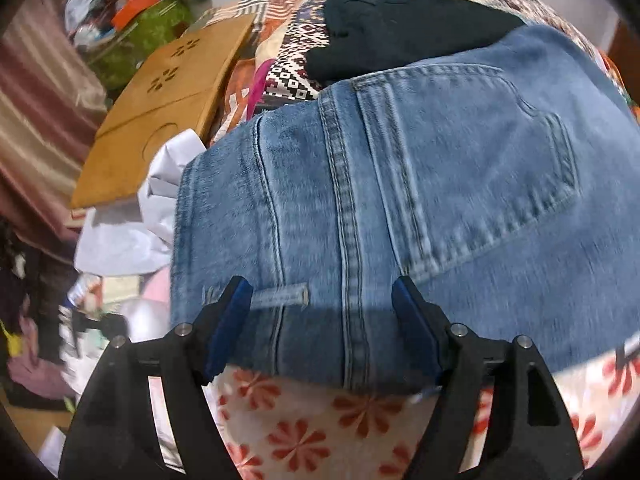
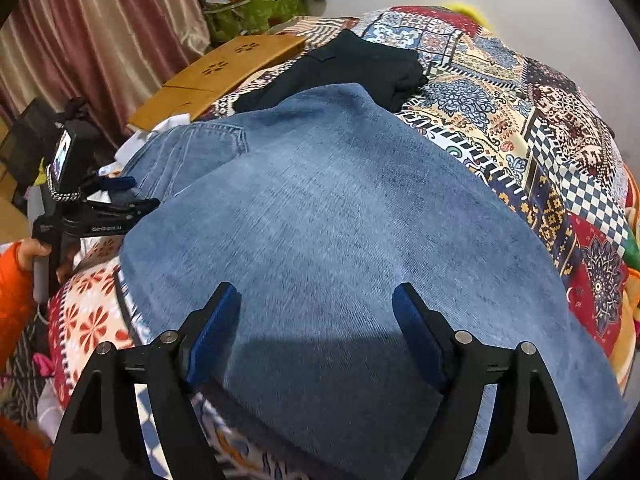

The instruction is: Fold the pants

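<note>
**Folded jeans on the bed, both tongs open above them**

The blue denim pants (image 1: 400,200) lie folded on a patchwork quilt (image 2: 520,128) of many printed squares. The cloth is faded and faintly streaked, with thick double-stitched seams. In the left wrist view 1 stitched back pocket sits at 2 o'clock and a belt loop at 7 o'clock, near the waistband edge. Below that edge, at 6 o'clock, a white fleecy blanket (image 1: 300,432) with red flower prints shows.

The left gripper (image 1: 322,320) hangs over the waistband with its 2 blue-padded black fingers spread wide; no cloth is pinched between them. The right gripper (image 2: 318,328) stands equally wide over a plain smooth stretch of denim, holding nothing.

In the right wrist view the left tongs appear at 9 o'clock, held by a hand (image 2: 32,254) in an orange sleeve. A dark folded garment (image 2: 344,68) lies just beyond the jeans at 12 o'clock. A flat wooden board (image 2: 224,76) with flower-shaped cut-outs rests at 11 o'clock, beside striped pink curtains (image 2: 100,32).
</note>
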Motion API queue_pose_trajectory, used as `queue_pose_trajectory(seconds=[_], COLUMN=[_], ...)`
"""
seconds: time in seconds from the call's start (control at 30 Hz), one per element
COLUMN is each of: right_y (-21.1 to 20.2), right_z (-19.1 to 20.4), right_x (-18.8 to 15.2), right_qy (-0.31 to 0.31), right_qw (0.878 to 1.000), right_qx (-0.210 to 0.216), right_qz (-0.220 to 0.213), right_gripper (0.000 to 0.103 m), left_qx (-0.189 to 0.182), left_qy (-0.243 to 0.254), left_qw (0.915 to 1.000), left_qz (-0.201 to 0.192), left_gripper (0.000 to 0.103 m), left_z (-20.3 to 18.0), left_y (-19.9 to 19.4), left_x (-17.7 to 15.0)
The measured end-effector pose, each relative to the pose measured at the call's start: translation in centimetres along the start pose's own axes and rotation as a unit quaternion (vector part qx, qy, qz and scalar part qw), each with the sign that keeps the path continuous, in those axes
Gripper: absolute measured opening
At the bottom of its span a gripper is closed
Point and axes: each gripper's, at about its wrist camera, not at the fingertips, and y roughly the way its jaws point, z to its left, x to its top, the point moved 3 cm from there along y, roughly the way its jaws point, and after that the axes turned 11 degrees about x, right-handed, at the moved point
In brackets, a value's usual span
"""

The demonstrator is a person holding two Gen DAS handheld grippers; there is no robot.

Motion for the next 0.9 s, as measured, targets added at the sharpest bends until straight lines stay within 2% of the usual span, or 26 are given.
queue_pose_trajectory(seconds=[0.07, 0.17, 0.3, 0.37, 0.5, 0.53, 0.6, 0.67, 0.7, 0.73, 0.8, 0.9], right_y=[-0.7, -1.9, -1.7, -1.3, 0.6, 0.9, 2.6, 4.3, 4.8, 5.7, 7.3, 7.8], right_z=[-0.5, -1.2, -2.0, -2.5, -3.7, -4.0, -5.0, -5.9, -6.0, -6.3, -6.7, -7.0], right_x=[0.8, 2.6, 5.6, 7.1, 9.8, 10.1, 11.4, 12.4, 12.6, 12.9, 13.1, 13.0], right_qy=[0.013, 0.034, 0.038, 0.034, 0.023, 0.023, 0.030, 0.036, 0.037, 0.037, 0.042, 0.039], right_qw=[1.000, 0.998, 0.997, 0.996, 0.996, 0.996, 0.995, 0.996, 0.996, 0.997, 0.997, 0.998], right_qx=[0.014, 0.033, 0.027, 0.026, 0.037, 0.039, 0.047, 0.051, 0.051, 0.049, 0.048, 0.045], right_qz=[-0.009, -0.042, -0.067, -0.075, -0.078, -0.080, -0.078, -0.068, -0.064, -0.056, -0.035, -0.034], right_gripper=[0.077, 0.077, 0.077, 0.077, 0.075, 0.069, 0.060, 0.052, 0.045, 0.033, 0.019, 0.015], left_qx=[-0.003, -0.016, -0.012, -0.016, -0.019, -0.018, -0.043, -0.029, -0.023, -0.012, -0.001, 0.013], left_qy=[-0.008, -0.053, -0.096, -0.109, -0.130, -0.140, -0.156, -0.155, -0.154, -0.152, -0.151, -0.148], left_qw=[1.0000, 0.9982, 0.9946, 0.9934, 0.9913, 0.9898, 0.9862, 0.9871, 0.9877, 0.9882, 0.9885, 0.9888], left_qz=[-0.002, -0.024, -0.038, -0.032, 0.005, 0.018, 0.036, 0.025, 0.018, 0.012, 0.010, 0.007], left_gripper=[0.074, 0.074, 0.080, 0.080, 0.080, 0.080, 0.082, 0.089, 0.091, 0.093, 0.093, 0.094], left_z=[0.6, 2.5, 4.3, 4.4, 3.9, 3.7, 3.5, 3.2, 3.2, 3.1, 3.0, 3.1], left_y=[-0.8, -2.1, -1.9, -0.6, 2.8, 3.7, 5.6, 6.4, 6.3, 6.3, 6.5, 6.6], left_x=[0.6, 2.6, 6.2, 8.4, 9.9, 9.9, 9.3, 8.7, 8.6, 8.5, 8.4, 8.4])
